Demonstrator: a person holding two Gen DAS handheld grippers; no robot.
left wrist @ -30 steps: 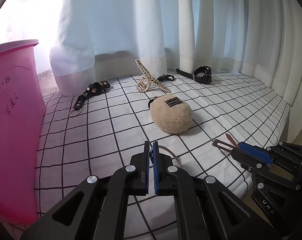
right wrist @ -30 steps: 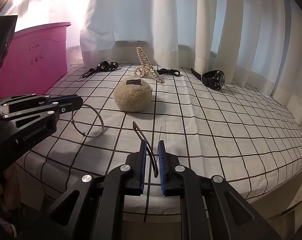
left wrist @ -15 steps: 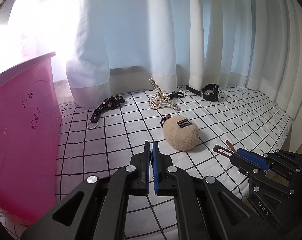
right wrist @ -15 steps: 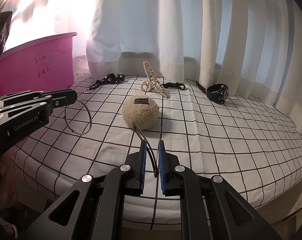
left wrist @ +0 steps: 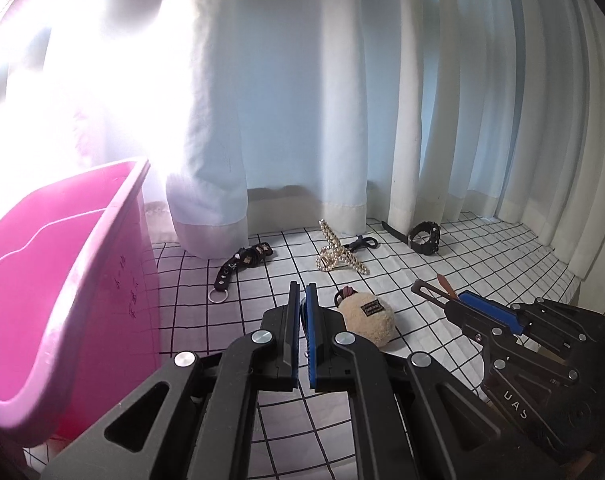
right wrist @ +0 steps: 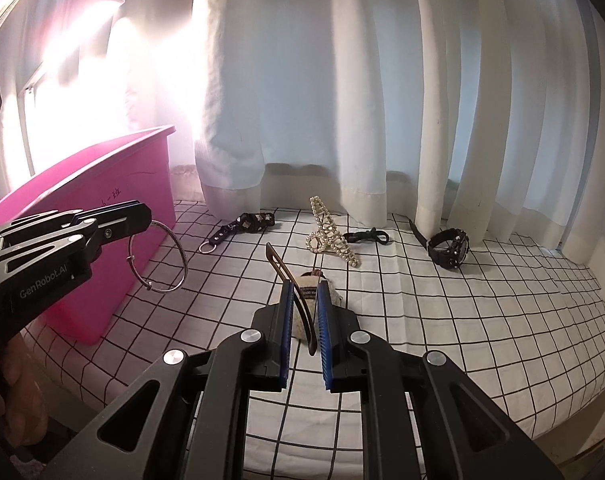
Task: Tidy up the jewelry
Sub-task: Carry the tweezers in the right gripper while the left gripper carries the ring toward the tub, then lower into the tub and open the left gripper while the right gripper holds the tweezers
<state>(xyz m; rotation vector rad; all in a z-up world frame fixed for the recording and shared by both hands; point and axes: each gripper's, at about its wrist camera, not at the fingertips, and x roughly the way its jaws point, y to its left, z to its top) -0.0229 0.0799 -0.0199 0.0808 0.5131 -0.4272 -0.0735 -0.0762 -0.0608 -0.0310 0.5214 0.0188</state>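
Silver wire bangle point(right wrist: 158, 256) hung clamped in the left gripper point(right wrist: 144, 214), its loop dangling free just beside the wall of the pink bin point(right wrist: 102, 216). Right gripper point(right wrist: 304, 308) was shut on a thin dark hair clip point(right wrist: 288, 280), which stood tilted up out of the pads; in the left wrist view the same clip point(left wrist: 430, 294) poked forward from that gripper point(left wrist: 456, 304). Left gripper point(left wrist: 301, 312) in its own view looked pressed together, the bangle hidden behind the fingers.

Step in hand, as I judged it: two pieces picked and held above the bed, on their way to the bin. Next move would call for carrying each over the open rim point(left wrist: 114, 216) and letting go there, bangle first since it hung nearest.

Left on the bed: pearl claw clip point(right wrist: 330, 232), black wristwatch point(right wrist: 448, 246), studded black strap with a key ring point(right wrist: 242, 226), a small black clasp point(right wrist: 366, 236), and a cream plush ball point(left wrist: 368, 320) with a sewn label, partly hidden behind the right gripper's fingers.

Surface: a bed under a white sheet with a black grid point(right wrist: 482, 312). Pale curtains point(right wrist: 302, 80) hung to the mattress edge, strong daylight burning through at the left above the bin. A person's hand point(right wrist: 10, 392) showed at the lower left.
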